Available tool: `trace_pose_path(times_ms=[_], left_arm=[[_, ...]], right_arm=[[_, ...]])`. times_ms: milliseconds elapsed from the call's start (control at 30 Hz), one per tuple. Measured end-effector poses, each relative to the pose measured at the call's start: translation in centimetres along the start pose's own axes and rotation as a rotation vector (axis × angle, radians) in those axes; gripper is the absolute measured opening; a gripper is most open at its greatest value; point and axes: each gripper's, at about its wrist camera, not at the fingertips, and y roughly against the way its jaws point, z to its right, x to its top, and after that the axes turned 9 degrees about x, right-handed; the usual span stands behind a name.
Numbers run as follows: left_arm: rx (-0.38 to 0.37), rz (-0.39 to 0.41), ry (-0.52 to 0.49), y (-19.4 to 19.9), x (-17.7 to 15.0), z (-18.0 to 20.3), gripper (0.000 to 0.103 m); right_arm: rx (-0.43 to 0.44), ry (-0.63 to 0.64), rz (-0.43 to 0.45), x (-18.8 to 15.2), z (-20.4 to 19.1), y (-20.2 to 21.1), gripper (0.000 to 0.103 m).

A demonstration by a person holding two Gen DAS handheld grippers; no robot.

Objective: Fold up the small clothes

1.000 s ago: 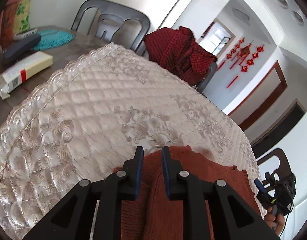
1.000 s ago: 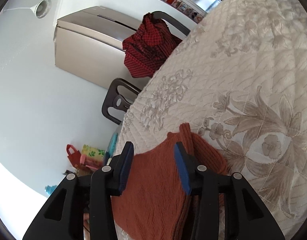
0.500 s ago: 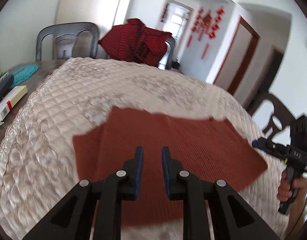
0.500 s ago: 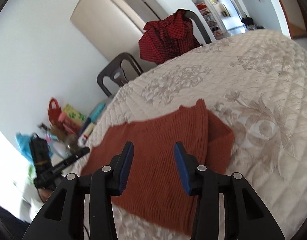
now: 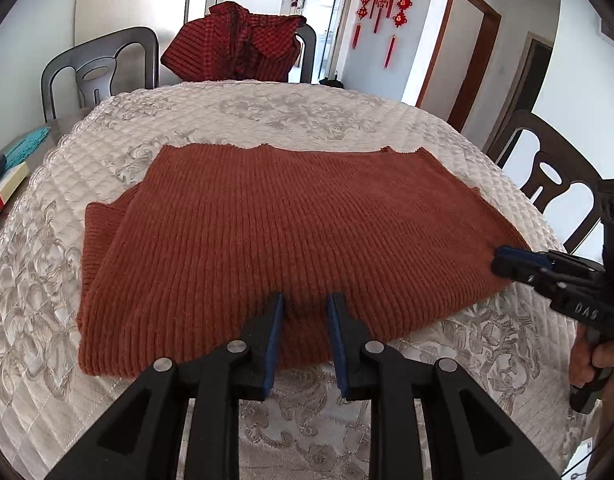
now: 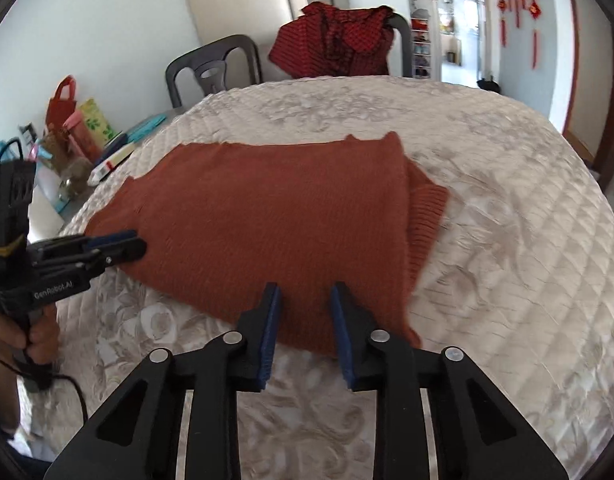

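Rust-brown ribbed knit sweater (image 5: 291,232) now laid flat on quilted cover (image 5: 267,108) — released; left gripper (image 5: 303,308) jaws opening, right gripper (image 6: 305,298) jaws closing, nothing clamped — next fold pending.

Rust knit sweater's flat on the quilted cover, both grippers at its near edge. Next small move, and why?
Probably close both grippers on the near hem and lift it for the next fold. The rust-brown ribbed knit sweater lies spread on the cream quilted table cover. The left gripper is opening, the right gripper closing; neither visibly pinches cloth yet.
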Motion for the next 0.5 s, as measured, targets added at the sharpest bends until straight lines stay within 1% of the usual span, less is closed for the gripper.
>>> trace_pose_path(times_ms=[100,133,167,233,300,367,433,467,500], left_arm=[[-0.016,-0.003,0.032,-0.2,-0.2,-0.5,0.025],[-0.021,-0.002,0.048,-0.1,-0.3,-0.7,0.025],[-0.012,0.0,0.062,0.1,-0.3,-0.9,0.025],[0.025,0.022,0.057,1.0,-0.6,-1.1,0.025],[0.064,0.057,0.067,2.0,-0.9,-1.9,0.025],[0.102,0.049,0.107,2.2,-1.2,-3.3,0.025],[0.146,0.03,0.134,2.1,-1.8,-4.5,0.025],[0.147,0.008,0.155,1.8,-2.0,-5.1,0.025],[0.124,0.005,0.177,1.8,-2.2,-5.6,0.025]], right_arm=[[-0.011,-0.034,0.025,-0.4,1.0,1.0,0.024],[0.0,-0.057,0.027,-0.7,1.5,1.2,0.017],[-0.001,-0.08,0.027,-0.8,2.0,1.4,0.014],[-0.002,-0.102,0.045,-1.1,2.1,2.3,0.014],[0.006,-0.098,0.069,-1.4,1.6,3.3,0.014],[-0.005,-0.104,0.088,-1.6,1.8,4.0,0.014],[-0.041,-0.144,0.071,-2.0,2.8,3.8,0.014],[-0.052,-0.167,0.05,-2.2,3.3,3.3,0.014],[-0.053,-0.21,0.016,-2.4,4.1,2.8,0.014]])
